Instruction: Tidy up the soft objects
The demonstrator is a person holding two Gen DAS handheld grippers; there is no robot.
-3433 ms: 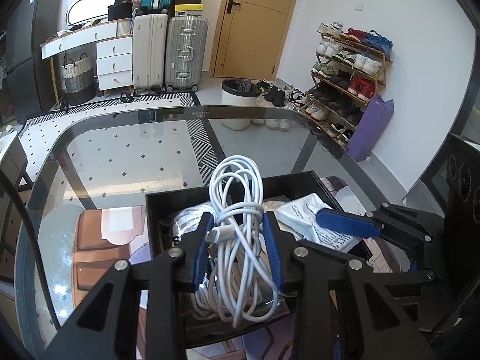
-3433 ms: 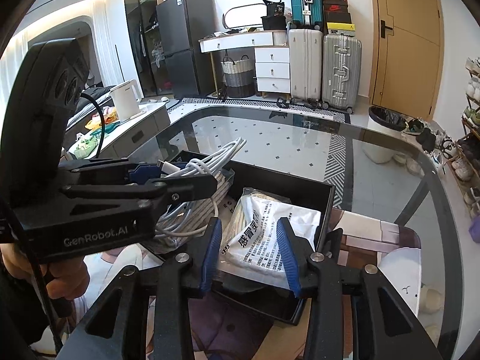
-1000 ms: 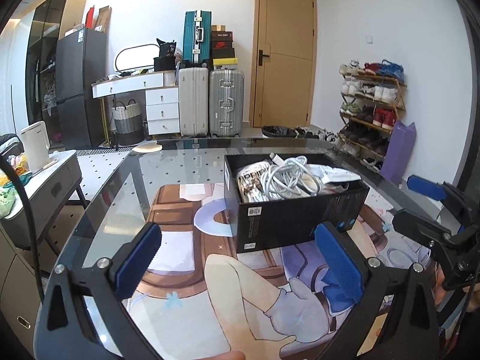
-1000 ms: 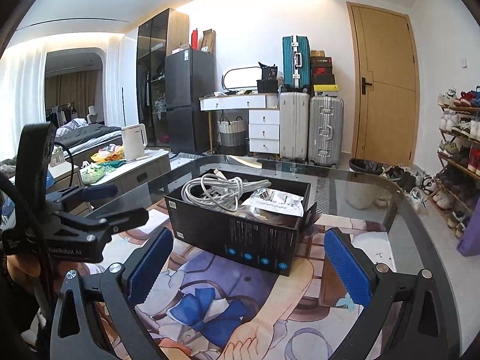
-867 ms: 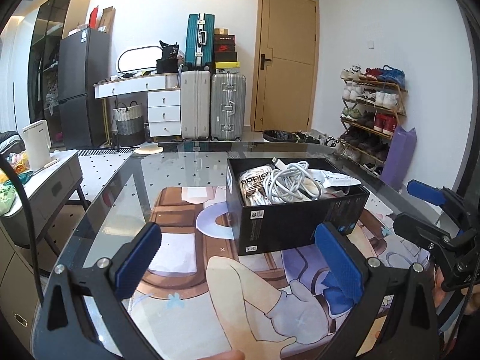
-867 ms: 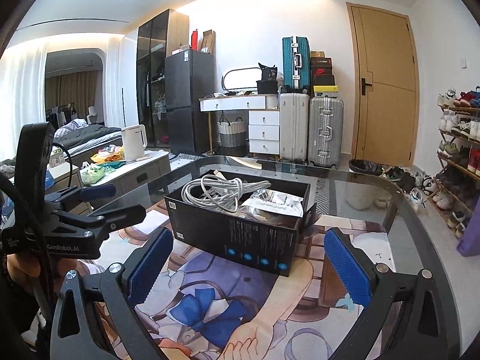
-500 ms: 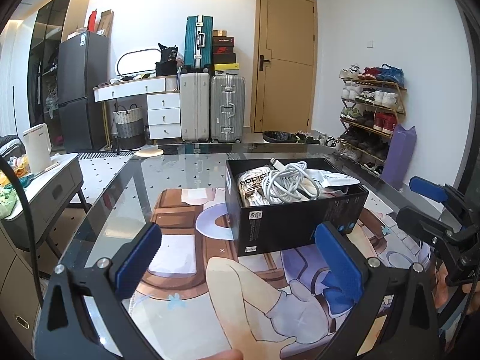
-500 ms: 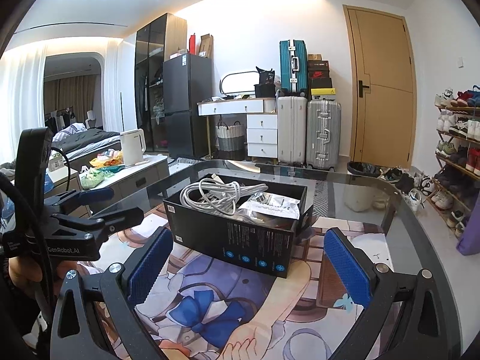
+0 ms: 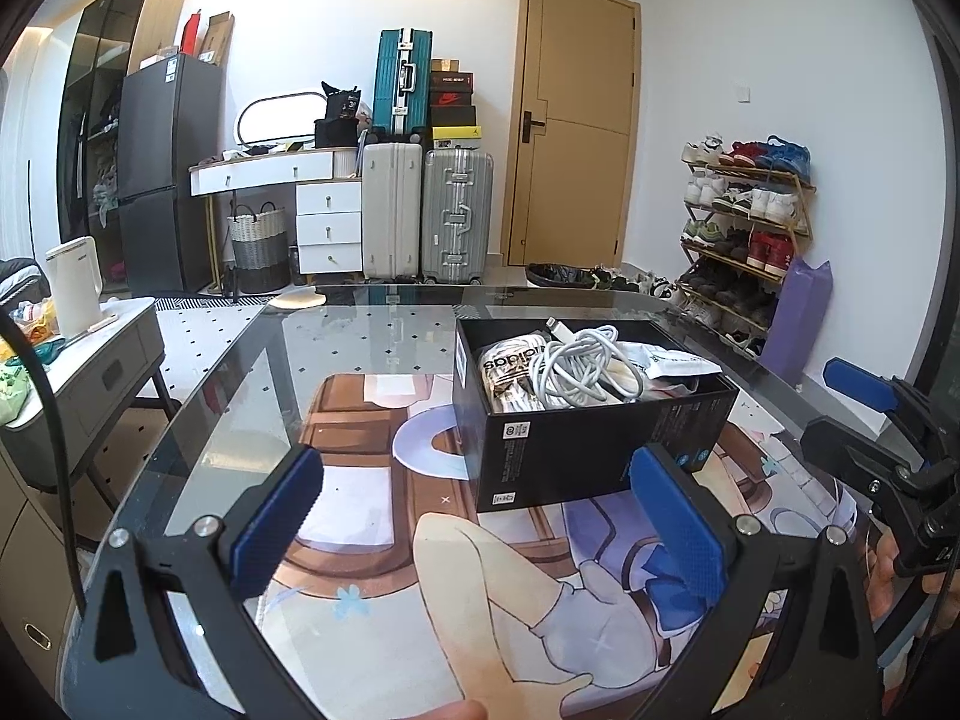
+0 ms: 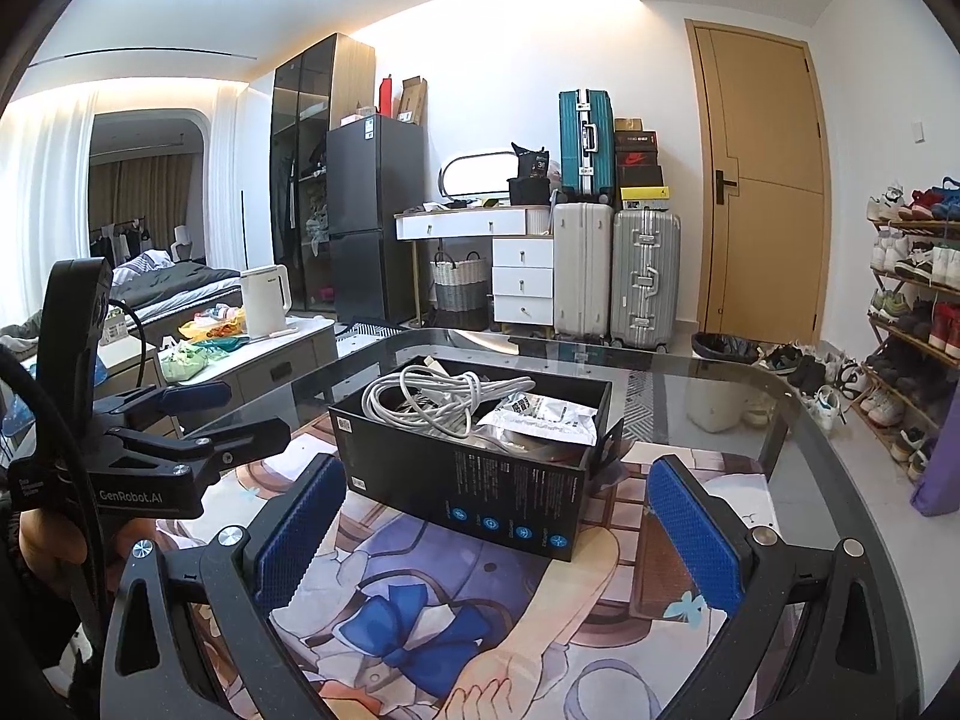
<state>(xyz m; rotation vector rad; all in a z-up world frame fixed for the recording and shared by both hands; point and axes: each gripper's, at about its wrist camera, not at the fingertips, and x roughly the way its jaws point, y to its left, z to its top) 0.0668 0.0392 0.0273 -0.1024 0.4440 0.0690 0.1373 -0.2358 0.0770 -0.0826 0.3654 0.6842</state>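
Note:
A black cardboard box [image 9: 600,450] stands on the printed mat on the glass table; it also shows in the right wrist view [image 10: 468,480]. In it lie a coiled white cable [image 9: 576,372] [image 10: 438,399], a white adidas bag [image 9: 510,369] and a white printed pouch [image 9: 678,363] [image 10: 540,414]. My left gripper [image 9: 480,516] is open and empty, held back from the box's near side. My right gripper [image 10: 498,516] is open and empty, also short of the box. Each gripper shows in the other's view, the right one [image 9: 870,420] and the left one [image 10: 198,414].
The anime-print mat [image 9: 420,540] covers the near part of the glass table [image 9: 360,330]. Beyond the table are suitcases [image 9: 456,216], a white dresser [image 9: 324,222], a door, a shoe rack [image 9: 744,240], and a side cabinet with a kettle [image 9: 75,288].
Both grippers let go of the cable and the pouch, opened wide and drew back from the box. Over the last second they have barely moved.

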